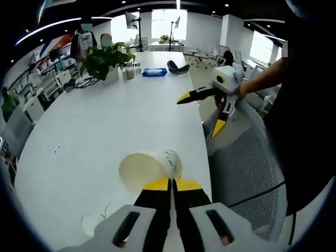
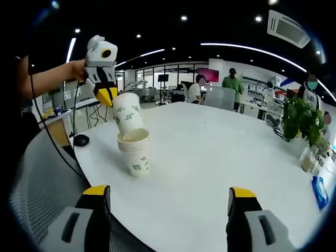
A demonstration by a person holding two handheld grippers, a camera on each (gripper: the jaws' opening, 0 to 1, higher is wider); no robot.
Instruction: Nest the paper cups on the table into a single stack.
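Left tool [image 2: 107, 98] grips a tilted paper cup [image 2: 128, 115] over the stack [image 2: 136, 153] on the table [image 2: 210, 157]; right tool [image 2: 168, 197] wide open.

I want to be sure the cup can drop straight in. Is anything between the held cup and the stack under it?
Nothing visible. The left gripper holds the cup tilted right above the stack, whose open mouth looks clear.

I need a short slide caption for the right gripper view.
Left tongs lower a paper cup into the cup stack on the white table.
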